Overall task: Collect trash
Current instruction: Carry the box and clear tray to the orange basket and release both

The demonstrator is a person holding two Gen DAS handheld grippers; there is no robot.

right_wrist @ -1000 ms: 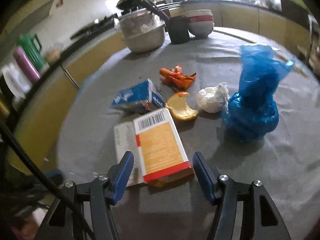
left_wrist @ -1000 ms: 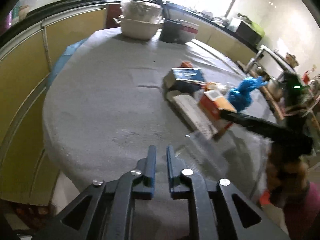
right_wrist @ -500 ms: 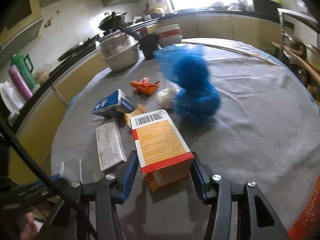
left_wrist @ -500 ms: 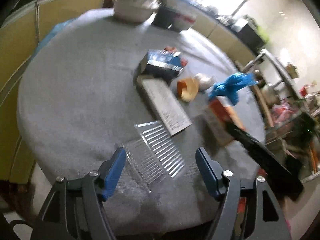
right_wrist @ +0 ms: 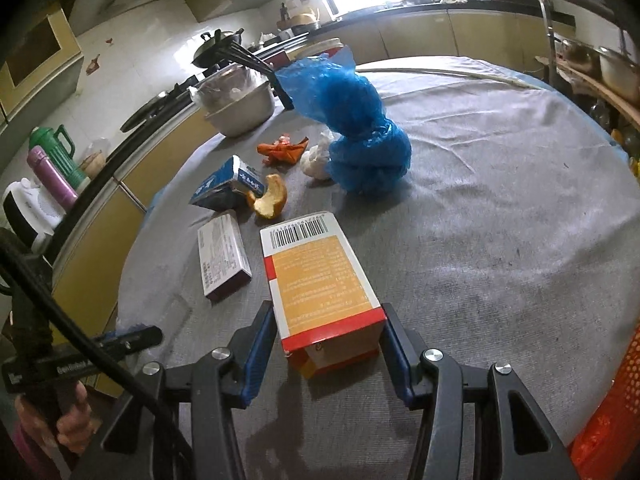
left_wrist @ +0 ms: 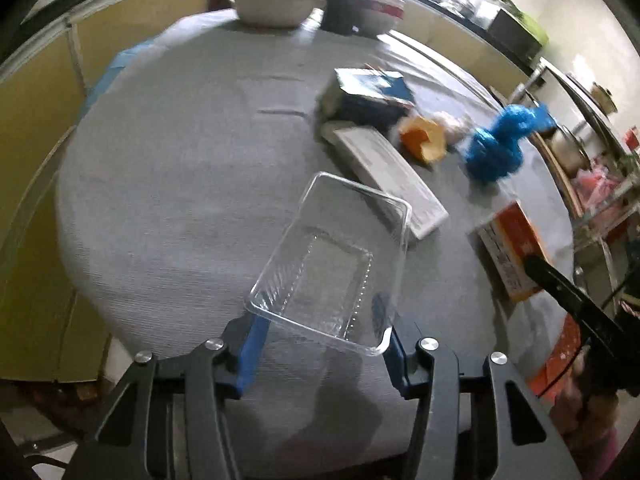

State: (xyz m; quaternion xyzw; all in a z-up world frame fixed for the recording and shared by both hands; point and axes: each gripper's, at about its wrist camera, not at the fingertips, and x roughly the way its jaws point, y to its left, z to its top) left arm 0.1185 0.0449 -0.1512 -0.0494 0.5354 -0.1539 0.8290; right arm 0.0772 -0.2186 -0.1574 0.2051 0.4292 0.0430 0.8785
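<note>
A clear plastic tray point(left_wrist: 332, 256) sits tipped up between the blue pads of my left gripper point(left_wrist: 320, 316). Its jaws are closing, and the pads touch the tray's near corners. My right gripper point(right_wrist: 327, 312) is shut on an orange-and-white box point(right_wrist: 316, 276), also visible in the left wrist view as the orange box point(left_wrist: 512, 248). Behind it on the grey table point(right_wrist: 500, 200) lie a flat white box point(right_wrist: 222, 256), an orange peel point(right_wrist: 270, 202), a blue-and-white carton point(right_wrist: 224, 184), an orange wrapper point(right_wrist: 284, 150), a white paper wad point(right_wrist: 316, 160) and a knotted blue bag point(right_wrist: 360, 136).
A covered metal bowl point(right_wrist: 240, 104) and stacked bowls point(left_wrist: 376, 8) stand at the table's far edge. Yellow cabinets point(left_wrist: 36, 92) curve around the left. An orange mesh basket point(right_wrist: 612, 412) shows at the lower right. A person's hand point(right_wrist: 52, 420) holds the left gripper's handle.
My left gripper went from shut to wide, dropped over the clear tray and narrowed on it; the tray tipped up. My right gripper closed on the orange box and carried it away from the pile.
</note>
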